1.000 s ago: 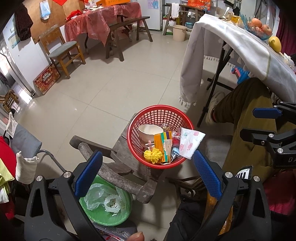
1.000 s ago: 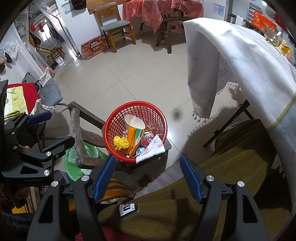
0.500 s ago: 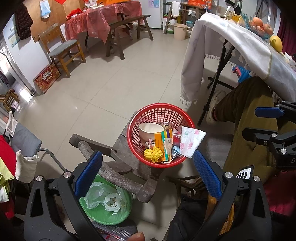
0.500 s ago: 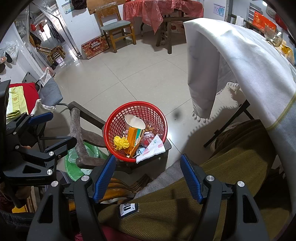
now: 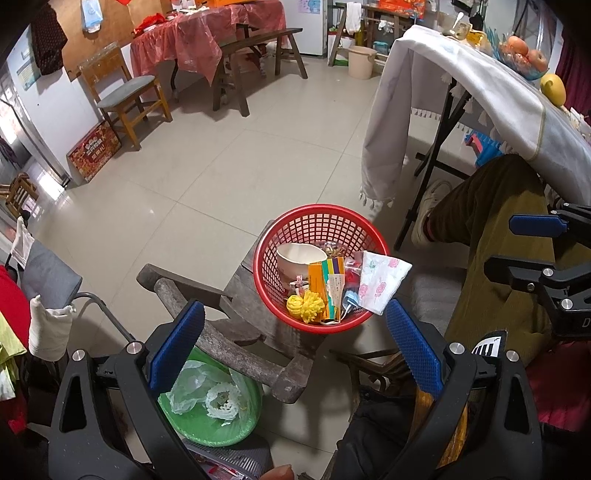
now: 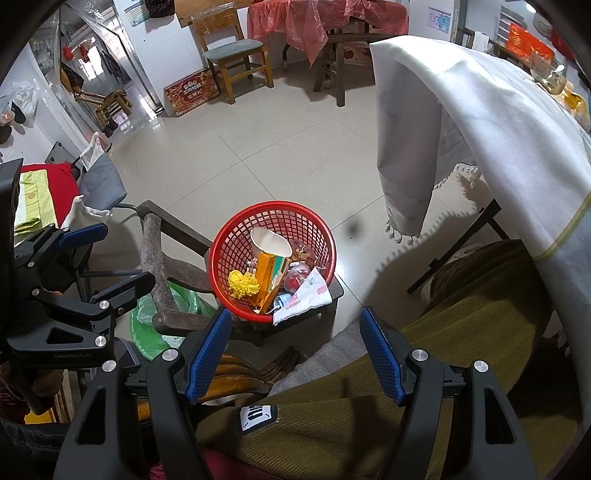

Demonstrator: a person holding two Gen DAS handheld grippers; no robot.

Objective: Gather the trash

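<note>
Blue ribbed pads line both claws. The left claw (image 5: 295,343) stands released, jaws well apart with nothing between them, angled steeply down above a worn wooden bench (image 5: 236,347). The right claw (image 6: 295,347) is likewise released and empty, jaws spread wide, hanging over the person's olive corduroy trouser leg (image 6: 424,387). Each claw shows at the edge of the other's view: the right one at the right margin of the left wrist view, the left one at the left margin of the right wrist view.

Just beyond both sets of fingers, a red plastic mesh basket (image 5: 321,225) sits on the far end of the bench. It holds the collected trash: a white paper cup (image 5: 299,258) lying tilted toward the back, an orange and yellow carton (image 5: 325,284) leaning across the middle, a yellow crinkled wad (image 5: 306,306) at the near rim, a small red wrapper partly hidden behind the carton, and a white napkin with pink flowers (image 5: 380,280) draped over the rim on the person's side.

Under the bench, near the left claw, a green basin (image 5: 214,424) holds a crumpled clear plastic bag (image 5: 199,387).

Farther out lies a pale tiled floor (image 5: 221,166). A table draped in white cloth (image 6: 461,122) stands to the right, with fruit on top in the left wrist view. A wooden chair with a grey seat (image 5: 125,92) and a table under red plastic sheeting (image 5: 199,33) stand by the far wall.
</note>
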